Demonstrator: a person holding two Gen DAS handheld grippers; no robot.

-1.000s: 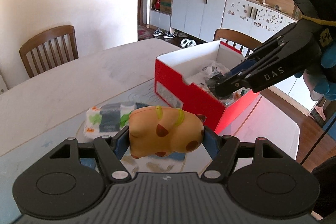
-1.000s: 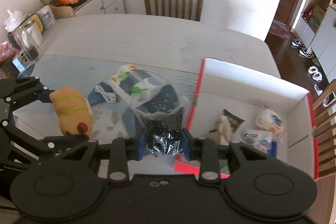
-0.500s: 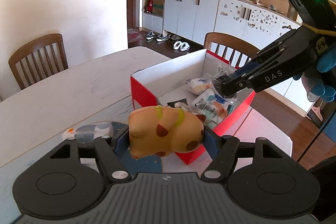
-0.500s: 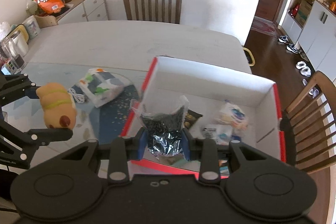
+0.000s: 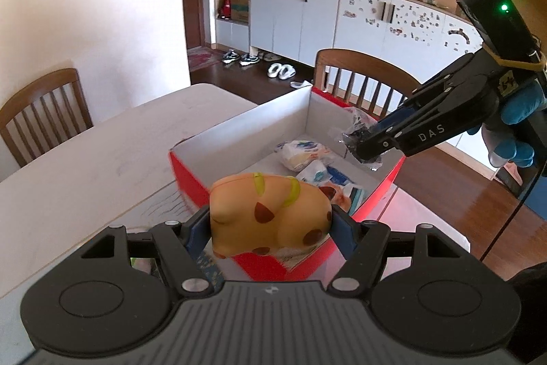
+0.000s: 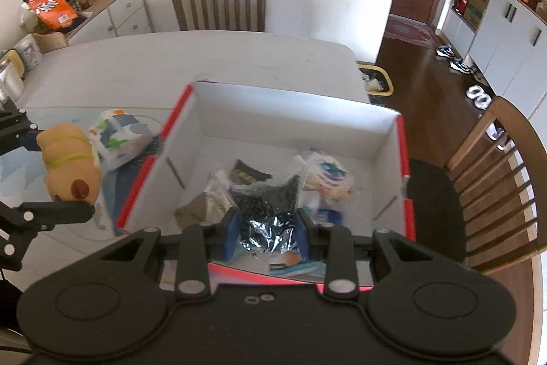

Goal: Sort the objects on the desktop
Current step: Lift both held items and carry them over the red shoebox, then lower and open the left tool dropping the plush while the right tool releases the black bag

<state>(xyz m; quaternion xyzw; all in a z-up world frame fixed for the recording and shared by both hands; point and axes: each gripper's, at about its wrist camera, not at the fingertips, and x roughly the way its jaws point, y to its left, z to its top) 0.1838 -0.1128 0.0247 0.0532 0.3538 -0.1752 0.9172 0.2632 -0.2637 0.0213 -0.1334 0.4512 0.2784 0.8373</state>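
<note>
My left gripper (image 5: 270,224) is shut on a tan plush animal toy (image 5: 270,214) with brown spots and holds it above the near corner of the red box (image 5: 191,173). The toy also shows in the right wrist view (image 6: 70,166), left of the box (image 6: 143,173). My right gripper (image 6: 266,236) is shut on a clear bag of black bits (image 6: 266,211) and hangs over the inside of the box. It shows in the left wrist view (image 5: 367,147) above the box's right side. Several small packets (image 6: 328,173) lie in the box.
A white and grey tissue pack (image 6: 118,135) lies on the table mat left of the box. Wooden chairs stand at the far side (image 6: 218,0) and the right side (image 6: 495,180) of the white table (image 6: 212,57). A sideboard (image 6: 112,9) with clutter is far left.
Both grippers have moved toward the box with their loads. The bag has gone from over the box's edge to over its inside. The toy has moved up to the box's corner.
</note>
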